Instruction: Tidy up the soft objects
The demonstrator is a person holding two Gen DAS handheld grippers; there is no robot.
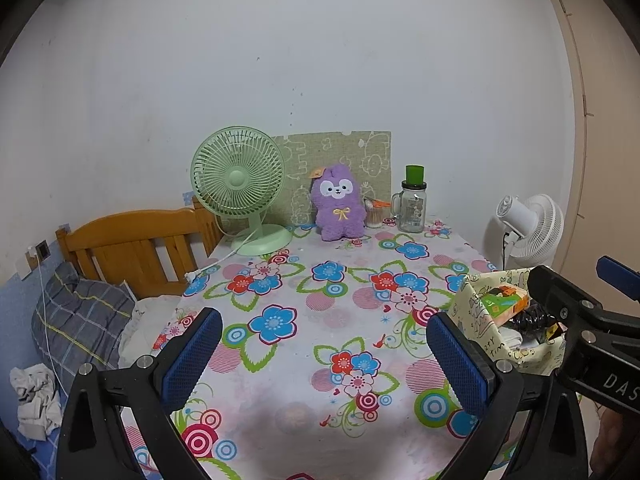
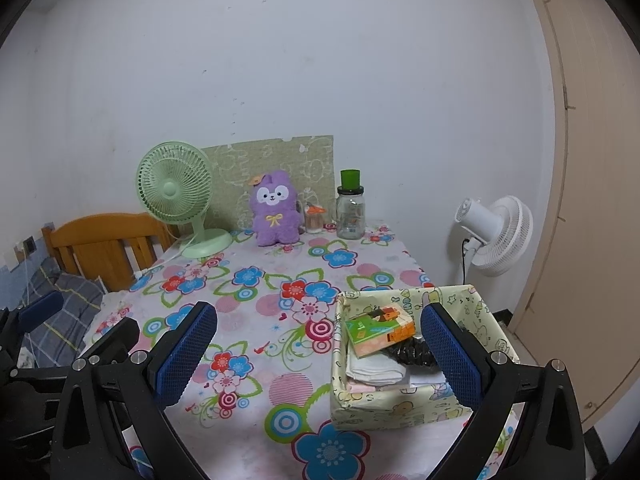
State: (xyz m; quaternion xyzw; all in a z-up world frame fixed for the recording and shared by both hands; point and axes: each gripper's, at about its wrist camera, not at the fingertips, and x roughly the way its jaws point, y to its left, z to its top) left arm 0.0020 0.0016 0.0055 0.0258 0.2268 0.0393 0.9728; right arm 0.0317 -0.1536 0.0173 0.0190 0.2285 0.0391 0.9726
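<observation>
A purple plush toy [image 1: 340, 204] [image 2: 275, 210] sits upright at the far edge of the flowered table [image 1: 304, 308] [image 2: 256, 304], against a green board. Near the right edge stands a patterned box [image 2: 404, 404] [image 1: 484, 320] holding a tissue pack [image 2: 376, 332], folded white cloth [image 2: 374, 370] and a dark item. My left gripper [image 1: 326, 356] hovers open over the table's front, empty. My right gripper [image 2: 320, 356] is open too, its right finger over the box, nothing held. Its black body shows at the right of the left wrist view.
A green desk fan [image 1: 240, 188] [image 2: 176, 196] with its cord stands left of the plush; a glass jar with a green lid [image 1: 412, 208] [image 2: 351, 212] and a small cup stand right of it. A wooden bed frame [image 1: 132, 248] lies left, a white fan [image 2: 496, 236] right.
</observation>
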